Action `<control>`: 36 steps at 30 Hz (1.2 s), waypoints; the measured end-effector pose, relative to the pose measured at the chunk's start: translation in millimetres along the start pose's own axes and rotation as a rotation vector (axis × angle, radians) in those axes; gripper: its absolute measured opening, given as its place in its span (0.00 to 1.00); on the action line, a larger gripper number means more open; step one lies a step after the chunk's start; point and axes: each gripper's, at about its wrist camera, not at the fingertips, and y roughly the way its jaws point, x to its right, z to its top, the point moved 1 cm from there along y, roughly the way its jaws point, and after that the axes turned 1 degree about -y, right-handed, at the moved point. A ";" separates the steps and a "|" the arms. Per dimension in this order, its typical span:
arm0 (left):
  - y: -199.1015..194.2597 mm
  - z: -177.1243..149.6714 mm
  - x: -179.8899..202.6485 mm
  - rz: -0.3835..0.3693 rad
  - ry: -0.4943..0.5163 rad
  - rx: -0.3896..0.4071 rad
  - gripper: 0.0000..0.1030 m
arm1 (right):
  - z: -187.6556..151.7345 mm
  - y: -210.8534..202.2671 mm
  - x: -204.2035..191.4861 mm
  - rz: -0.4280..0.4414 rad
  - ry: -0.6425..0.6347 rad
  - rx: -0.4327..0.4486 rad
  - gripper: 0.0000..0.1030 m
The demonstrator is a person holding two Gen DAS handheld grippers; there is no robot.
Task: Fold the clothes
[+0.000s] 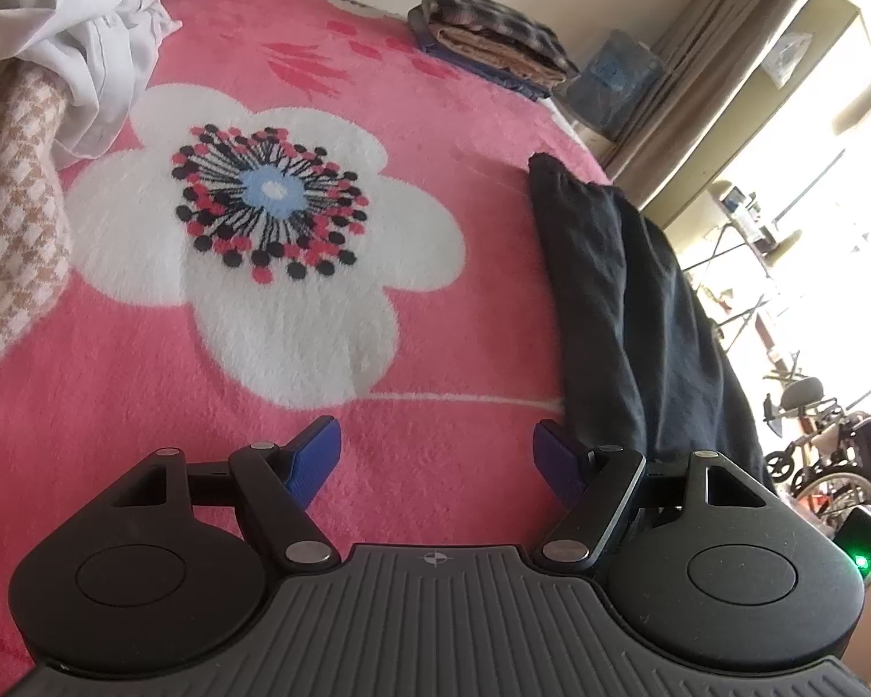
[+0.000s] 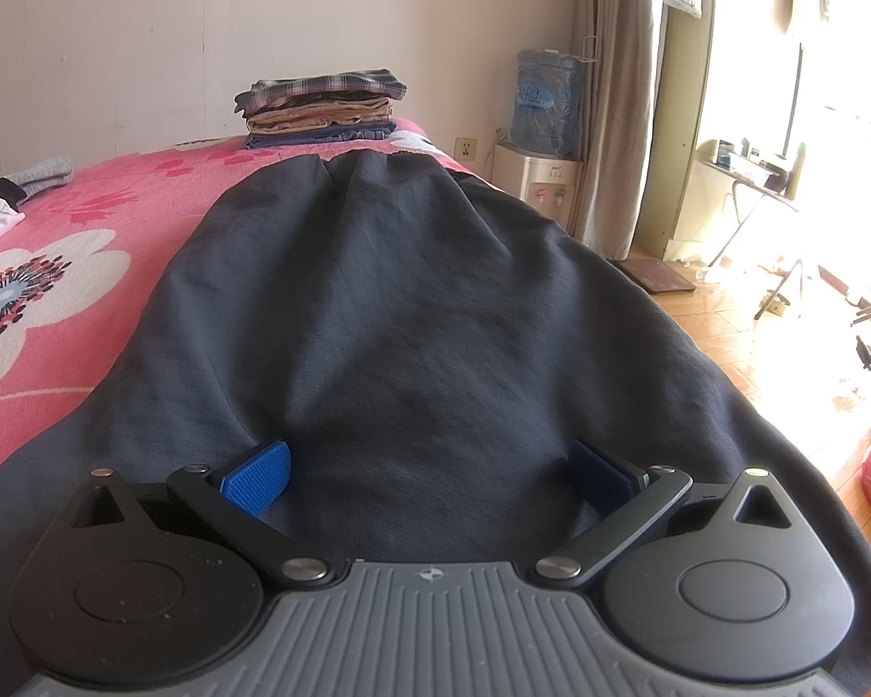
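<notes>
left gripper [image 1: 437,456]: jaws apart, nothing between, over pink blanket [image 1: 435,133]
right gripper [image 2: 429,476]: jaws apart above dark garment [image 2: 389,290], centre frame

Right wrist view: garment [image 2: 412,313] is spread lengthwise on the bed [image 2: 87,215], centre frame. Folded stack [image 2: 322,107] is set behind it, upper centre. Water dispenser [image 2: 543,133] is seen upper right, beside the bed.
</notes>
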 end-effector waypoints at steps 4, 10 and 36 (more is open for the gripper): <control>4.9 2.4 -0.5 -0.024 -0.025 0.000 0.71 | -0.1 -0.2 -0.2 0.000 0.000 0.000 1.00; 7.6 3.5 -2.2 -0.069 -0.050 -0.003 0.71 | 0.0 -0.2 -0.1 0.000 0.000 0.000 1.00; 16.8 -4.5 5.9 -0.193 0.001 -0.096 0.71 | 5.0 0.6 3.3 0.018 0.006 -0.026 1.00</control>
